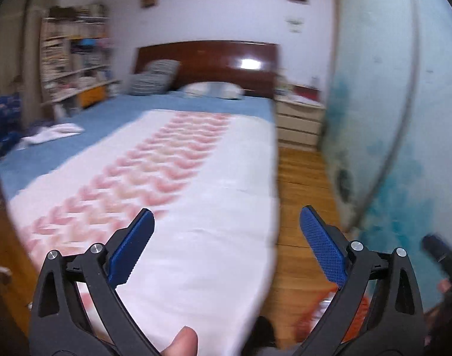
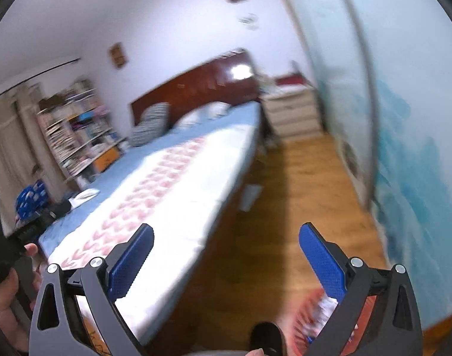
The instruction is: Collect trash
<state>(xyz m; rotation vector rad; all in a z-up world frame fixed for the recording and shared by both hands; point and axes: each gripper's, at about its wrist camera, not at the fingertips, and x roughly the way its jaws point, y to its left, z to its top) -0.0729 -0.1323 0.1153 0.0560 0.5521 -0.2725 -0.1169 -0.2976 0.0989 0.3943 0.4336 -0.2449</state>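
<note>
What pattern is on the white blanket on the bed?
Pink zigzag chevrons run down the middle of the white blanket, clearest in the left wrist view.

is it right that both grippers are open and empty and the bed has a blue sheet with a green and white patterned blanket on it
Not quite: the blanket is white with a pink-red zigzag pattern, not green, as the left wrist view shows. The rest holds: the left gripper and right gripper are open and empty, and the blue sheet covers the bed.
</note>
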